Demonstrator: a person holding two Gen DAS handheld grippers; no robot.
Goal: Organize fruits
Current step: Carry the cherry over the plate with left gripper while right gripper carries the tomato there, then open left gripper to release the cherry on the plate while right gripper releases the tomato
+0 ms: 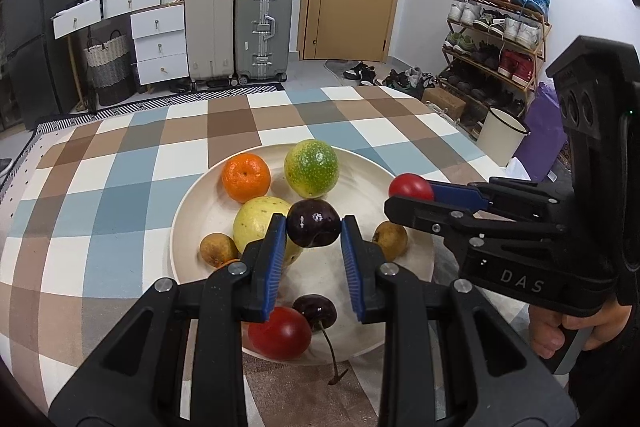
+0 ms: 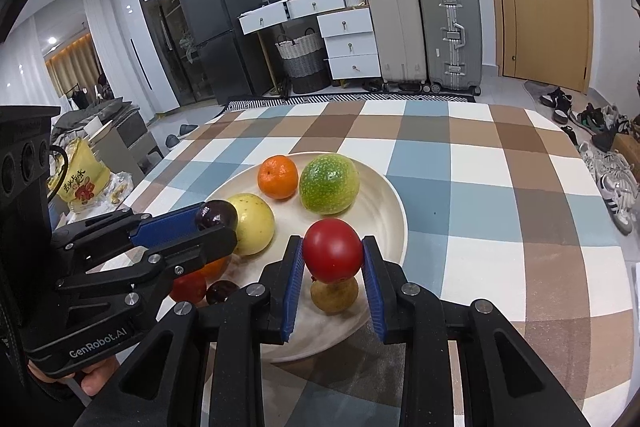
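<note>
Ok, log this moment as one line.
left gripper: shut on dark cherry | right gripper: shut on red tomato | both over plate | plate holds more fruit

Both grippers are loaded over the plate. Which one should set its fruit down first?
Probably the right. The right gripper holds its red tomato above a bare stretch of the plate near the rim. The left gripper holds the dark cherry over crowded fruit, close to the yellow fruit.
</note>
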